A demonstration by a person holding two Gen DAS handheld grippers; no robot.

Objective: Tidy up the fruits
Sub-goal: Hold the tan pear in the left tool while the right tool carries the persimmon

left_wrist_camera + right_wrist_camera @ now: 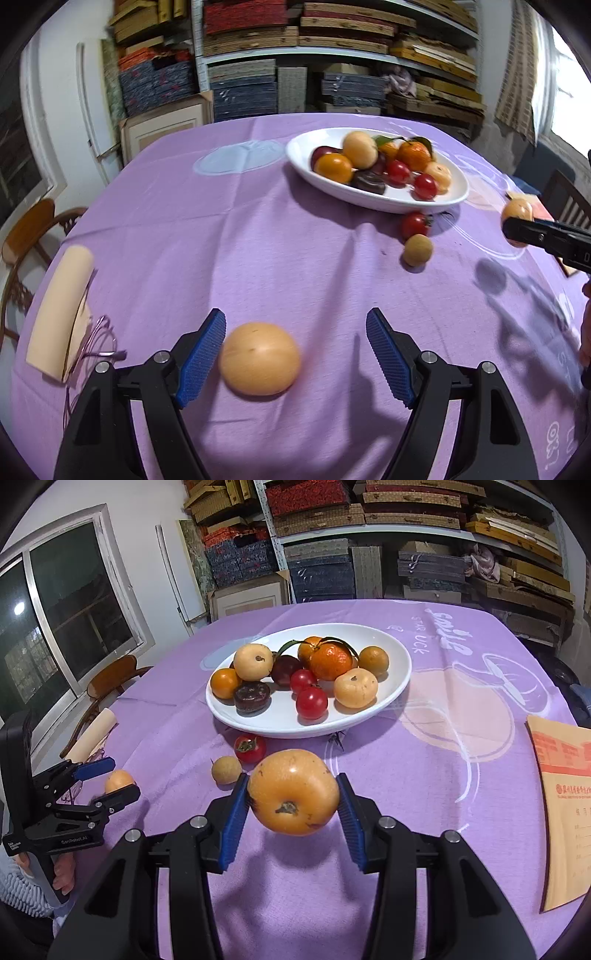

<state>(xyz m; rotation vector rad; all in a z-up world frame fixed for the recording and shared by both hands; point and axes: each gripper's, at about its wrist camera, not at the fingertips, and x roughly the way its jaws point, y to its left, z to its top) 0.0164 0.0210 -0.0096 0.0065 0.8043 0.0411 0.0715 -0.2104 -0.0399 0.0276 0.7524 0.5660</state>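
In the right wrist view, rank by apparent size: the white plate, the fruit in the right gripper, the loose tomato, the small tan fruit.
1. white plate
2. gripped orange fruit, enlarged by nearness
3. loose tomato
4. small tan fruit

The purple tablecloth (424, 812) lies bare in front of the white oval plate (400, 686) on its right side, offering open passage there. Directly before the plate's near rim, a red tomato (250, 748) and a small tan round fruit (226, 770) sit close together, partly blocking that approach. The plate interior is crowded with fruit toward its left and back; a bare strip remains along its near rim. A yellow envelope (561, 812) occupies the right table edge. A cream roll (61, 310) and looped purple cord (99, 343) obstruct the left edge.
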